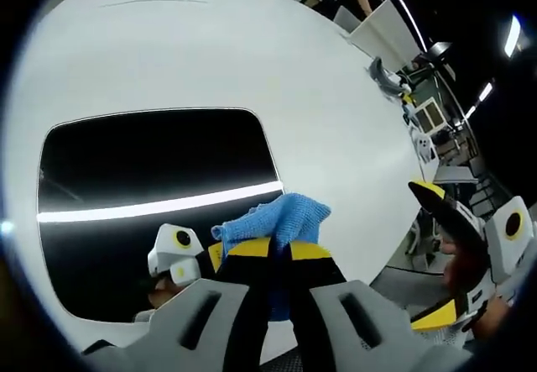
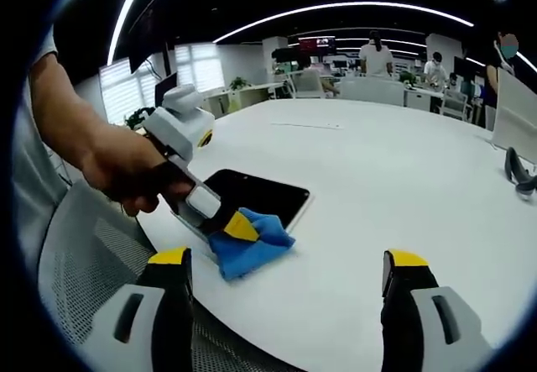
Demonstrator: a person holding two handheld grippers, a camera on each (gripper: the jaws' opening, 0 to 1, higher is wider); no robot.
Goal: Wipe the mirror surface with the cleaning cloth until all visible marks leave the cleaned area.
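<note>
A dark rectangular mirror (image 1: 151,196) (image 2: 256,194) lies flat on the white table (image 1: 277,78) (image 2: 394,196) and reflects a ceiling light strip. My left gripper (image 1: 277,250) (image 2: 239,229) is shut on a blue cleaning cloth (image 1: 281,221) (image 2: 252,246). The cloth rests at the mirror's near right corner, partly on the table. A hand grips the left gripper in the right gripper view. My right gripper (image 2: 285,267) is open with nothing between its yellow-tipped fingers, hovering above the table's near edge; it also shows at the right of the left gripper view (image 1: 470,254).
A grey mesh chair (image 2: 92,246) stands at the table's near left edge. A dark object (image 2: 520,175) lies at the table's far right. Desks, monitors and several people fill the office behind the table.
</note>
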